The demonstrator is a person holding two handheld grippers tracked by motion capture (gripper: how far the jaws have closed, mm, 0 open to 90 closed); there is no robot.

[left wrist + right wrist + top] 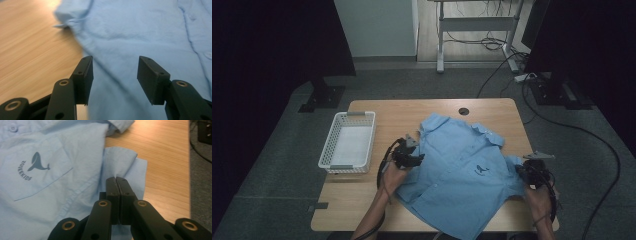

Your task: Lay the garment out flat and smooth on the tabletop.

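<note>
**Blue shirt laid flat as folding gets under way**

The blue shirt (462,170) lies front-up and buttoned across the middle of the worktop (377,195), collar toward the far edge. From my station I read this as the start of a fold: my right gripper (116,180) has its fingers clenched on a pinch of the right sleeve (125,167), while my left gripper (115,72) hovers released over the cloth at the other side. Next, I judge, the left must close on fabric so both sides can be brought inward. The chest pocket (35,170) bears a whale and the word "ZOEEKIDS". A white basket (348,141) waits to the left
</note>
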